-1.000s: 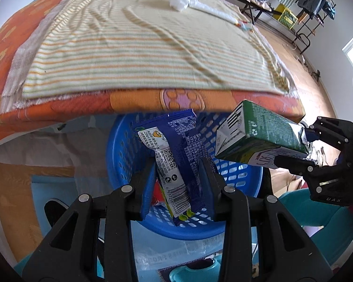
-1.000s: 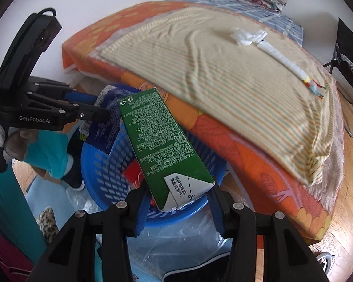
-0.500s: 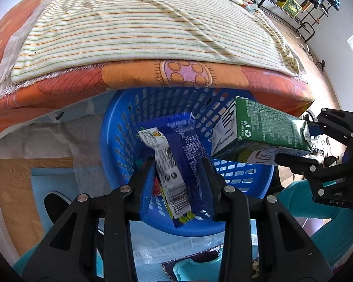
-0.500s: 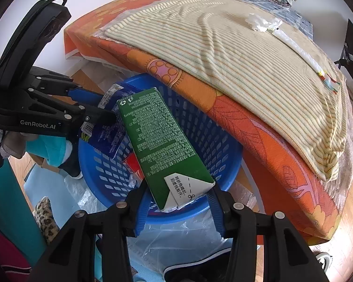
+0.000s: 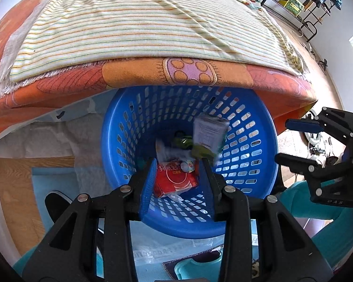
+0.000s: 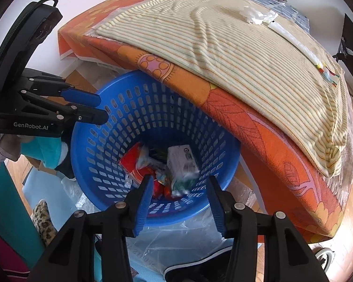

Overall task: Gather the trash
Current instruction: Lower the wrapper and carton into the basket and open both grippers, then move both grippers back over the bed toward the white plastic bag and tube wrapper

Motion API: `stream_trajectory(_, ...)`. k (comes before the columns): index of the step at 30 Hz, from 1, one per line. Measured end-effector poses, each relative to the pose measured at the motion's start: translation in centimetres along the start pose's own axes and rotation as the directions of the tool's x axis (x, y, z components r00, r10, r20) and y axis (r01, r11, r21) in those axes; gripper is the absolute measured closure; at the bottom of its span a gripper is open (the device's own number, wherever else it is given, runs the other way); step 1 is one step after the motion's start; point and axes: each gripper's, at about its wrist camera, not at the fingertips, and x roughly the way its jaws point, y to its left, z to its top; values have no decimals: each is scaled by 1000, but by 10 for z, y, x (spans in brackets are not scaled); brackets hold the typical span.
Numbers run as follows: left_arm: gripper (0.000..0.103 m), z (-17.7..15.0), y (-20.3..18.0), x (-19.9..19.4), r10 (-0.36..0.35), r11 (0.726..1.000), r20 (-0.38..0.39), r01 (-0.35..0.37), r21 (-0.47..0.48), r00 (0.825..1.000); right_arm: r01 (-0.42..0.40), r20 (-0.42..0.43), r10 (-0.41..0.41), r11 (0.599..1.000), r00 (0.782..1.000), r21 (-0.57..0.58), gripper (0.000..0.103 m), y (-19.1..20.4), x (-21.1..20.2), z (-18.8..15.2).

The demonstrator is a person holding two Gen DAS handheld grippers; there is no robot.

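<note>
Left wrist view: the left tongs point down over the blue basket, jaws parted with nothing gripped. Beyond their tips, on the basket floor, lies a red packet. The carton, blurred, is inside the basket just past the right finger, touching neither tongs. The right tongs hover at the basket's right rim, empty.

Right wrist view: the right tongs hang above the basket, jaws opening, nothing between them. The carton is below and ahead of their tips, among the trash, beside the red packet. The left tongs stand over the left rim, parted and empty. A striped bed overhangs the basket's far side.
</note>
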Motion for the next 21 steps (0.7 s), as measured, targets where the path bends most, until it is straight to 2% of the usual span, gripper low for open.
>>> stream_trajectory(4, 64, 1, 0, -1, 0, 1000, 2, 0, 0, 1000, -2, 6, 2, 1000, 1000, 10, 42, -1, -1, 1)
stream_trajectory(6, 64, 1, 1, -1, 0, 1000, 2, 0, -2, 1000, -2, 13, 2, 1000, 1000, 18, 35, -2, -2, 1)
stream_trajectory(10, 64, 2, 1, 0, -1, 1000, 1, 1, -6, 1000, 6, 29, -6, 1000, 1000, 28, 28, -4, -6, 2)
stream_trajectory(11, 61, 2, 2, -1, -1, 1000, 1, 1, -6, 1000, 7, 33, -8, 999, 999, 32, 25, -5, -6, 3)
stream_trajectory(12, 52, 3, 2, -1, -1, 1000, 1, 1, -6, 1000, 8, 38, -10, 999, 999, 37, 22, -6, -7, 3)
stream_trajectory(14, 45, 3, 2, -3, -2, 1000, 14, 2, -6, 1000, 10, 48, -12, 999, 999, 50, 19, -9, -10, 4)
stream_trajectory(21, 44, 8, -1, -9, -9, 1000, 31, 9, 6, 999, -7, 94, -4, 994, 996, 113, 15, -22, -21, 9)
